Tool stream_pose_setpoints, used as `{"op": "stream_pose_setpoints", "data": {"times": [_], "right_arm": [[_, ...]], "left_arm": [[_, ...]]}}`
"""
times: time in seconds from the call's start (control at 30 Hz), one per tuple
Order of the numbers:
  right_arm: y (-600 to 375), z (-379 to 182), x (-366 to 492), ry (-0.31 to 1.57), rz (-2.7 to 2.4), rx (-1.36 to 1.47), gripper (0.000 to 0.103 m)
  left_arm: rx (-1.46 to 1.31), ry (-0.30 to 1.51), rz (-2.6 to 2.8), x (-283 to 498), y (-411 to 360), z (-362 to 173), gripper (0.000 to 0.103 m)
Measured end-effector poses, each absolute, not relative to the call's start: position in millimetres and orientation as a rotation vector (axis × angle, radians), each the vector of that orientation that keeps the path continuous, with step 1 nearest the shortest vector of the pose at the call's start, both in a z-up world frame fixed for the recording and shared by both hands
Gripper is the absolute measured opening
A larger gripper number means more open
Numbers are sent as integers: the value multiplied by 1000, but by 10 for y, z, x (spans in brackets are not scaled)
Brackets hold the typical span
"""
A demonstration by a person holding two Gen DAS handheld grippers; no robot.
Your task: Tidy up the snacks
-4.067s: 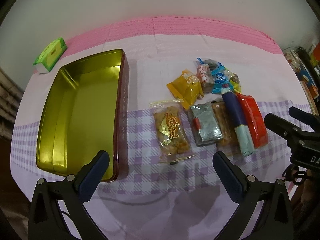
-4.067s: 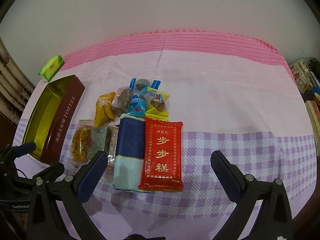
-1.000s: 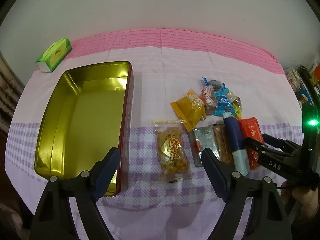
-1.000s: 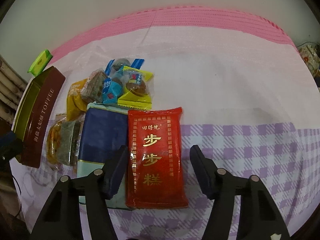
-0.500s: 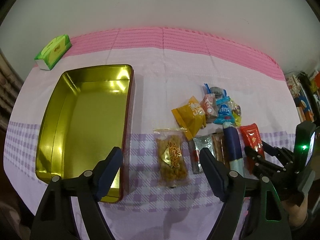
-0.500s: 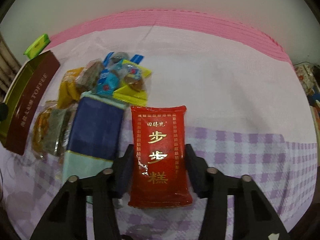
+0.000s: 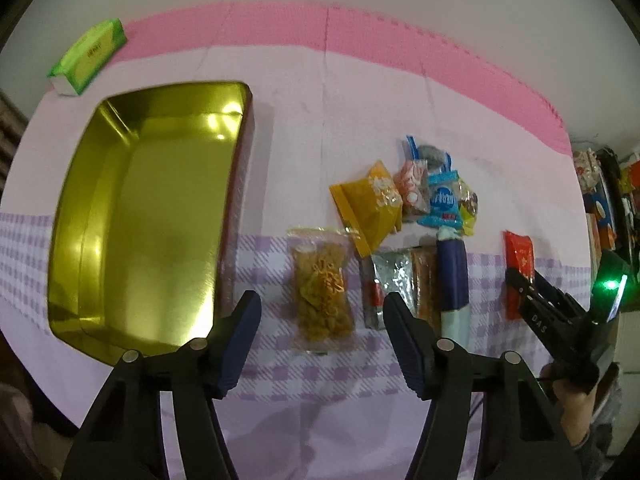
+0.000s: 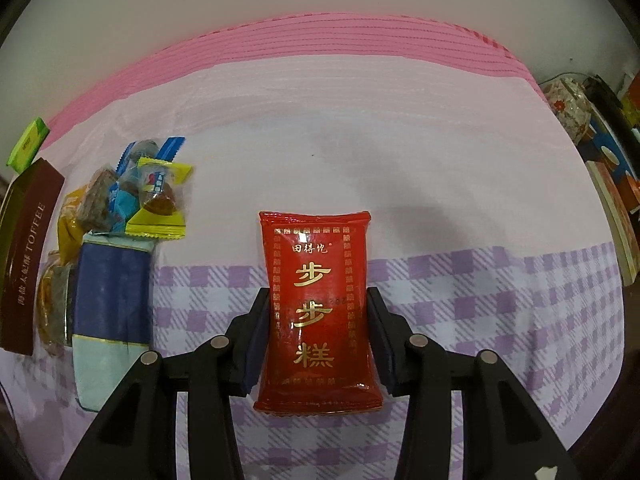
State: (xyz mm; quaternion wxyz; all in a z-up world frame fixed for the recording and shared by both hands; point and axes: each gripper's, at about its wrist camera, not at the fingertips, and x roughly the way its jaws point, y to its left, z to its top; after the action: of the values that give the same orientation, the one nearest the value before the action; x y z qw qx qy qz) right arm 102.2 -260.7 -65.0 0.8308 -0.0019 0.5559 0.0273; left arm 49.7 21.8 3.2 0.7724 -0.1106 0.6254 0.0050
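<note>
My right gripper [image 8: 318, 312] is shut on a red snack pack [image 8: 316, 280], pads pressed to its long sides, and the pack lies on the cloth apart from the pile. In the left wrist view that red pack [image 7: 518, 264] and the right gripper [image 7: 528, 292] are at the far right. My left gripper [image 7: 320, 316] hangs over a clear pack of fried twists [image 7: 322, 300]; its jaws are closing with the pack between them, pads not touching it. An open gold tin [image 7: 72, 200] lies left. A yellow pack [image 7: 368, 204], blue pack [image 7: 452, 276], silver pack [image 7: 380, 280] and small candies [image 7: 440, 200] are bunched together.
A green tissue pack [image 7: 90, 54] lies at the back left by the wall. Books and boxes [image 8: 612, 184] crowd the right edge of the table. The tin's brown side [image 8: 28, 264] stands left of the pile. A hand [image 7: 572, 400] holds the right gripper.
The right gripper closed on the red pack and drew it right, away from the blue pack. The left gripper's jaws narrowed around the fried-twist pack and tilted further down.
</note>
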Motion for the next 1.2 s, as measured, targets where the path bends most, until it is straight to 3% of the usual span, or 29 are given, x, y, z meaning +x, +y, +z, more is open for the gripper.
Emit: {"op": "stream_pose_setpoints", "data": {"times": [0.13, 0.2, 1.2], "right_arm": [[-2578, -647, 1025, 1182, 62, 7, 42], [-2580, -672, 1003, 1181, 64, 11, 42], [-2575, -671, 1000, 1180, 64, 4, 45]], "left_arm": [[-231, 1426, -2, 566, 146, -113, 53], [-246, 1462, -4, 591, 130, -221, 39], [-165, 1445, 58, 748, 48, -610, 38]]}}
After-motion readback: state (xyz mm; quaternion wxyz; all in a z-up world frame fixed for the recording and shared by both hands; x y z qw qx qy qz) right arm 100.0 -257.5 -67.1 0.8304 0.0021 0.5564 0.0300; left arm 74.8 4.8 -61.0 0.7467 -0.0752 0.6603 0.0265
